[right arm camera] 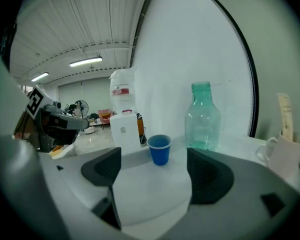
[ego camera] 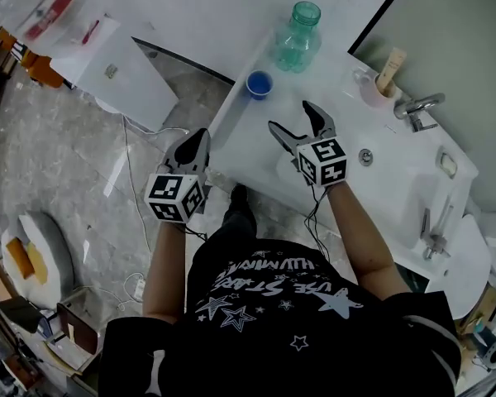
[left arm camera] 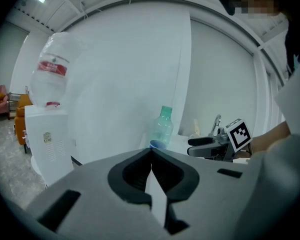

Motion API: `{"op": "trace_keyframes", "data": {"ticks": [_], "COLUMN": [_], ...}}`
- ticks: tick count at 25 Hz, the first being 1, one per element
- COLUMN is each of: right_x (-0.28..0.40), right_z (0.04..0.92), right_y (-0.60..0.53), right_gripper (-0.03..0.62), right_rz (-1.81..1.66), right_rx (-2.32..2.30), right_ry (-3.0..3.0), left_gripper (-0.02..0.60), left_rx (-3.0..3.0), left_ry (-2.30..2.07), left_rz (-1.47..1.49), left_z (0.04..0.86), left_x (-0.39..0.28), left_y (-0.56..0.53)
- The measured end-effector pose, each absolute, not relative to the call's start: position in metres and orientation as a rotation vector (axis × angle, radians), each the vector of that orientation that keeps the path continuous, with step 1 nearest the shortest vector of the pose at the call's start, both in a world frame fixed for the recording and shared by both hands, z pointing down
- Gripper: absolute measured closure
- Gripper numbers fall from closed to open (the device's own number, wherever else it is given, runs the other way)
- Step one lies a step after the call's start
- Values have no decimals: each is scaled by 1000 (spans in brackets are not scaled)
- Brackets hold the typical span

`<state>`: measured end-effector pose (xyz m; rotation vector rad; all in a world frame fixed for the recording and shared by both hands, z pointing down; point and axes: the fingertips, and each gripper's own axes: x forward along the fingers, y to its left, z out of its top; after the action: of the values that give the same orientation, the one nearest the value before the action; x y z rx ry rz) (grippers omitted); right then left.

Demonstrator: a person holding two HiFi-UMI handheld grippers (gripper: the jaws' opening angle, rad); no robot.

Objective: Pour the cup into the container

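Observation:
A small blue cup (ego camera: 259, 83) (right arm camera: 159, 149) stands upright near the far left edge of the white counter (ego camera: 256, 139). Just behind it stands a clear green bottle (ego camera: 297, 38) (right arm camera: 203, 117) (left arm camera: 162, 127) with an open neck. My right gripper (ego camera: 297, 122) (right arm camera: 152, 171) hovers over the counter, open, its jaws wide apart and aimed at the cup, a short way from it. My left gripper (ego camera: 197, 141) (left arm camera: 151, 154) is held off the counter's left edge, shut with nothing between its jaws.
A pink mug (ego camera: 374, 89) holding a tube sits at the counter's back. A faucet (ego camera: 419, 106) and sink basin (ego camera: 397, 168) lie to the right. A water dispenser (left arm camera: 46, 134) (right arm camera: 124, 126) stands on the floor at left.

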<state>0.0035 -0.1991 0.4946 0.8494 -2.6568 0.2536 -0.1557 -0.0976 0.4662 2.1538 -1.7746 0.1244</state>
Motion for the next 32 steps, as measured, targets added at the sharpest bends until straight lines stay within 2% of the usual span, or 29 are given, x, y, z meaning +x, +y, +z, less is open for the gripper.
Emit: {"op": "trace_keyframes", "data": {"ticks": [14, 32], "right_x": [-45, -83], "right_z": [555, 581], "right_y": [-251, -272], "right_gripper": [206, 224], "right_rz": [197, 134], "right_rx": [761, 719], "right_ry": [-2541, -2517], "left_gripper": [569, 569], "left_rx": [2156, 2117], "left_ry": [-1674, -1632], "left_rz": [177, 172], "left_z": [492, 511], "left_x": [-191, -211], "left_y": [-169, -184]}}
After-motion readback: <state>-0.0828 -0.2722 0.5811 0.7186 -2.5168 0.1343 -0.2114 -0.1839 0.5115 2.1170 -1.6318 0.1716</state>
